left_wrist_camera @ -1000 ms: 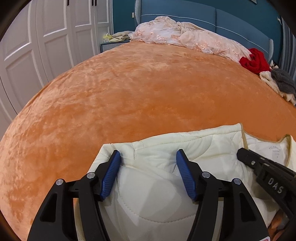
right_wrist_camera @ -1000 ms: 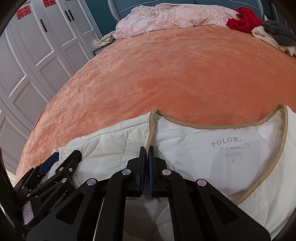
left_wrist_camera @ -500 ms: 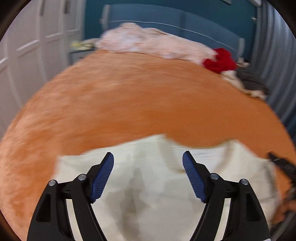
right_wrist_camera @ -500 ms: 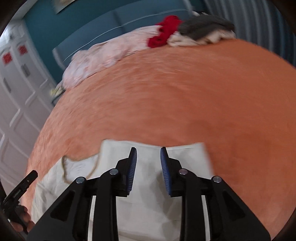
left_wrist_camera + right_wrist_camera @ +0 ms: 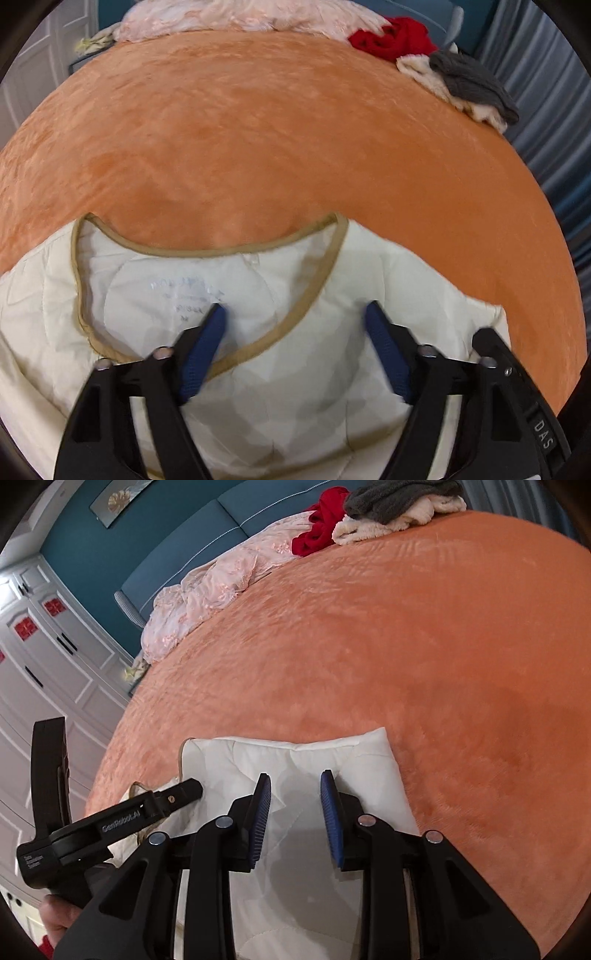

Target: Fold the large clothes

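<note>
Left wrist view: the left gripper (image 5: 295, 325) hovers over a cream quilted jacket (image 5: 258, 369) spread on an orange bed cover (image 5: 277, 129). Its jaws stand spread, having just narrowed somewhat, and nothing is pinched between the blue pads (image 5: 201, 354). The jacket's tan-trimmed neckline (image 5: 321, 288) curves between and ahead of the jaws; the left pad lies over the trim, near the printed label (image 5: 184, 295) inside the collar. The jacket fills the ground below and to both sides of the jaws, its upper edge just ahead of them. At the right edge of the view, just beside the right jaw, part of the other black tool shows.

Right wrist view: the right gripper (image 5: 295, 794) stands over a folded part of the same jacket (image 5: 295, 760), jaws apart after opening from a closed state, the cloth lying beneath the gap and not gripped. The folded corner reaches just ahead of the jaws and to their right. To the left of the jaws the left gripper (image 5: 184, 788) points in over the jacket, held by a hand (image 5: 59, 919) at the lower left.

Well ahead of both pairs of jaws, at the far end of the bed, lie a pink cover (image 5: 221, 579), a red garment (image 5: 395, 37) and a grey garment (image 5: 469, 81) on a cream one; white wardrobe doors (image 5: 55, 664) stand to the left
</note>
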